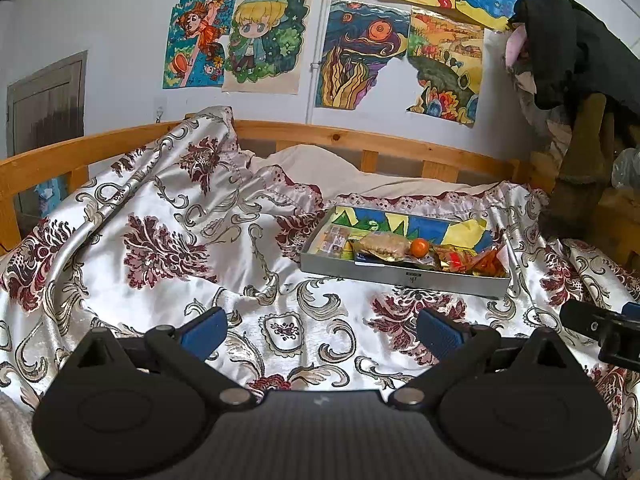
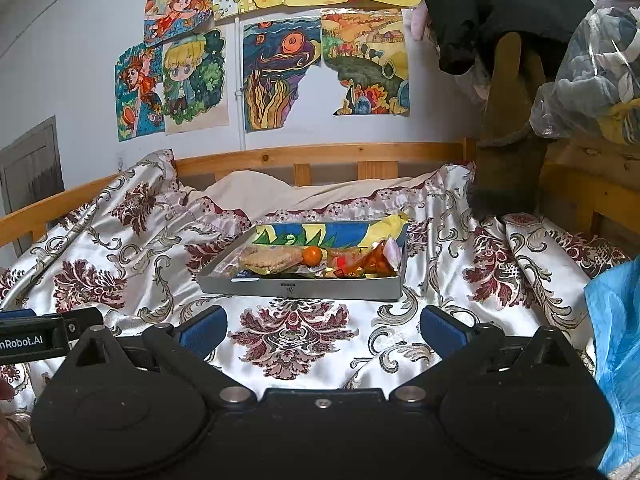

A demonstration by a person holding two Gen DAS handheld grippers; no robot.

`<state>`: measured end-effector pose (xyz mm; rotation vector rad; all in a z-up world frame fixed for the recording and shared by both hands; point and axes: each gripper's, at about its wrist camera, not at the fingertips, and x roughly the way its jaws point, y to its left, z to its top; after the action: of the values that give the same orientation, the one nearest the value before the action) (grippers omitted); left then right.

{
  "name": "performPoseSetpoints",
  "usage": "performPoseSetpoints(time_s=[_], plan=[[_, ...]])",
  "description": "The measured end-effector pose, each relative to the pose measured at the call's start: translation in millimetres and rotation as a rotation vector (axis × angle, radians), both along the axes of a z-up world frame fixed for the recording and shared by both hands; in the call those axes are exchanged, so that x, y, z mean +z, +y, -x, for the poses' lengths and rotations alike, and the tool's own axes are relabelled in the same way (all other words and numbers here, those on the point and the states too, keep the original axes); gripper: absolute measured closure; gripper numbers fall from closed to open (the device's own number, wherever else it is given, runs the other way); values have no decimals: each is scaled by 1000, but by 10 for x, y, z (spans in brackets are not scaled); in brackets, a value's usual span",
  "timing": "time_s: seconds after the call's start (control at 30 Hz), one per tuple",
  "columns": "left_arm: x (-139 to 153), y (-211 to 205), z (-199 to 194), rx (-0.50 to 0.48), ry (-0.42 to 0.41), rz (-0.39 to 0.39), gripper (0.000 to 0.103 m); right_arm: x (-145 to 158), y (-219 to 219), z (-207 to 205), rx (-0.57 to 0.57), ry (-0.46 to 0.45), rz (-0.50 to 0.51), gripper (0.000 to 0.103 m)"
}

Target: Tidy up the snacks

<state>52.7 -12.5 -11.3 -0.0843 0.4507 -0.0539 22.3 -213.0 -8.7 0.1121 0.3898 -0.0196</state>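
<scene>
Left claw (image 1: 322, 332): blue pads (image 1: 204, 330) spread wide, nothing between them, hovering over the floral satin bedspread (image 1: 160, 240), not touching it. Level pose, fingers aimed toward the wall.

Right claw (image 2: 323, 330): same state, pads (image 2: 442, 330) wide apart, empty, above the bedspread, level and pointing at the tray.

View differences: left wrist view catches part of the right claw's black body at 3 o'clock; right wrist view catches the left claw's body at 9 o'clock, with a printed label partly readable. Only the right view shows blue plastic sheet (image 2: 616, 360) at 4 o'clock and a clear bag of soft items (image 2: 592, 68) at 1 o'clock.

Grey shallow tray (image 1: 404, 276) sits on the bedspread ahead of both claws: 1 o'clock in the left view, dead 12 in the right view (image 2: 300, 286). Well clear of both claws. Snacks are piled inside: a wrapped pale cake-like bar (image 2: 272, 258), a small orange fruit (image 2: 312, 255) beside it, orange and gold foil wrappers (image 2: 368, 262) toward the right end, a yellow packet (image 2: 390, 226) at the far right corner. Coloured drawing lines the tray's far part.

Beyond: wooden bed rail (image 1: 360, 140), cream pillow (image 1: 320, 164), then the wall with children's paintings (image 1: 264, 40). Dark garments (image 1: 568, 40) hang at 2 o'clock.
</scene>
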Motion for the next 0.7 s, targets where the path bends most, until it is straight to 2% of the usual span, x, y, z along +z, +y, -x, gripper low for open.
performPoseSetpoints(time_s=[0.7], plan=[[-12,3,-1,-6,3,-1,0,-20,4,-9,10,5,-3,1]])
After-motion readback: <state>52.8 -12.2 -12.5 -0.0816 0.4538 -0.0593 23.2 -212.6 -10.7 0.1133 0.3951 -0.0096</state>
